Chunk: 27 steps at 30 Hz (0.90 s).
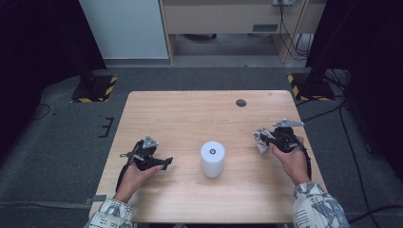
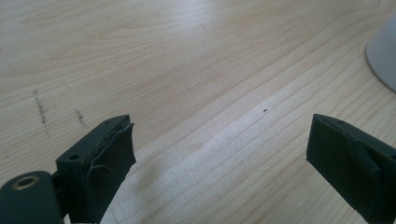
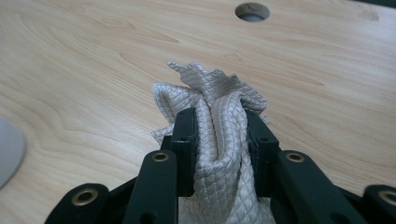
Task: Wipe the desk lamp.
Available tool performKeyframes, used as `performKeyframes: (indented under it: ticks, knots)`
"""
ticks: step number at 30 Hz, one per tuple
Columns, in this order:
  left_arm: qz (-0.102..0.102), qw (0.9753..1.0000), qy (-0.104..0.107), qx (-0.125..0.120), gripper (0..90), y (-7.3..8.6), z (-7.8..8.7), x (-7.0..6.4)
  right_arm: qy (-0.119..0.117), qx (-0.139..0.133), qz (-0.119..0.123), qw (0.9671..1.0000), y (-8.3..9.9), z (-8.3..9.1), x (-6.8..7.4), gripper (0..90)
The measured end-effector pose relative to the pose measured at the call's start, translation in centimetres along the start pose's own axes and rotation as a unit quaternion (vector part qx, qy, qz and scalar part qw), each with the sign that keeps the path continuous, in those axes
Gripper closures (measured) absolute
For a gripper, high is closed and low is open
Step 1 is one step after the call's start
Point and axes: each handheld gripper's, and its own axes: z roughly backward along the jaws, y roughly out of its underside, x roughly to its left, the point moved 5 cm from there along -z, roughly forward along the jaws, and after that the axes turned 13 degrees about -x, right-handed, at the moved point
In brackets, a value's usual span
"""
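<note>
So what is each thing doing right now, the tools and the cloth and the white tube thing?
Left tool: open, holding nothing, low over the table.
Right tool: shut on the cloth.
Cloth: bunched up, pinched between the right tool's jaws.
White cylinder: standing upright mid-table, untouched.
Table: bare light wood with a round hole near the far edge.

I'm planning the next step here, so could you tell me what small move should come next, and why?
Probably carry the right gripper toward the white cylinder: its jaws already pinch the bunched cloth, the open left gripper holds nothing, and the cylinder stands untouched between them.
</note>
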Motion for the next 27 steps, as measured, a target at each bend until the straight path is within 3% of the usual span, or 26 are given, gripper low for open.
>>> performKeyframes:
  ticks: [9, 18, 22, 25, 27]
  knots:
    - [-0.004, 0.9998, -0.007, 0.017, 7.1, 0.6, -0.5, 0.1, 0.011, 0.034, -0.008, 0.9993, 1.5, -3.1, 0.1, 69.6]
    - [0.008, 0.9999, -0.005, 0.009, 7.0, 1.0, -0.1, 0.0, 0.03, 0.055, -0.012, 0.998, 2.6, -5.0, 0.4, 65.2]
    - [0.014, 0.9999, -0.007, 0.007, 6.6, 1.0, -0.1, 0.2, 0.035, 0.052, -0.015, 0.9979, 2.4, -5.1, 0.6, 55.1]
    - [0.011, 0.9999, -0.004, 0.012, 6.2, 1.1, -0.1, 0.1, 0.033, 0.049, -0.017, 0.9981, 2.2, -4.9, 0.6, 41.8]
    - [0.009, 0.9999, -0.001, 0.012, 6.1, 1.2, 0.1, 0.0, 0.039, 0.04, -0.021, 0.9982, 2.0, -4.8, 0.7, 27.6]
